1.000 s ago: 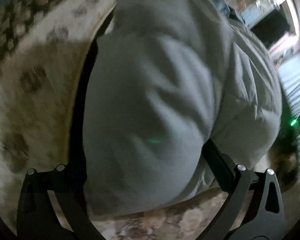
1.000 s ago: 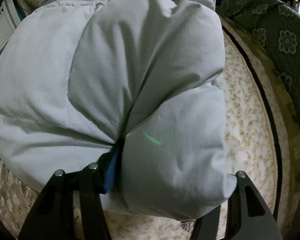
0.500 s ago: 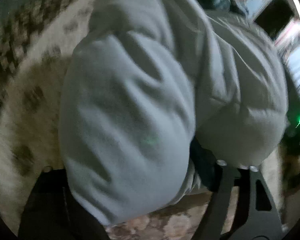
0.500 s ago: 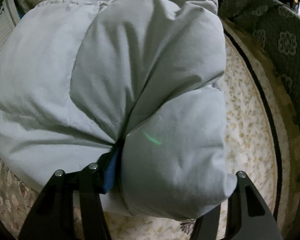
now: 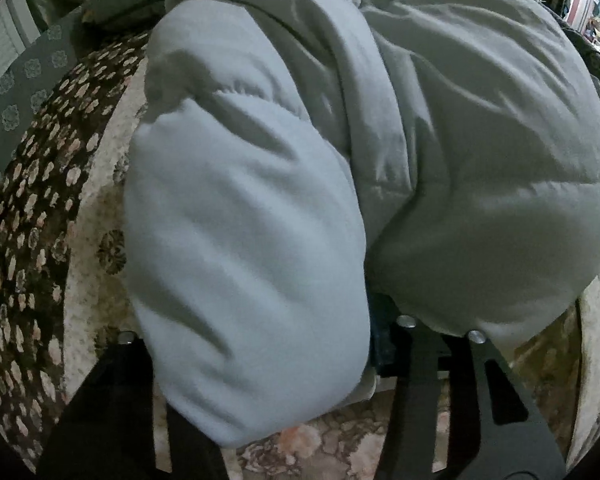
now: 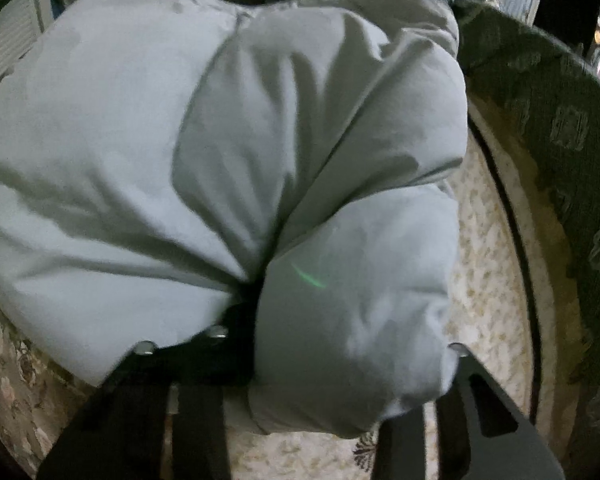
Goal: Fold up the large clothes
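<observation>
pale grey puffer jacket (image 5: 460, 160) is bunched on the patterned carpet (image 6: 488, 264). jaws of left gripper (image 5: 260, 344) and right gripper (image 6: 340, 344) have just been closing, each pinching a padded lobe. judged light, soft, springy, slippery; best gripped at seams.

Support surface: patterned carpet (image 5: 80, 248), cream floral centre, dark flowered band, grey-green medallion border (image 6: 572, 128). A puffy pale grey jacket (image 6: 148, 152) is lying bunched directly on the cream field, covering most of it.
</observation>
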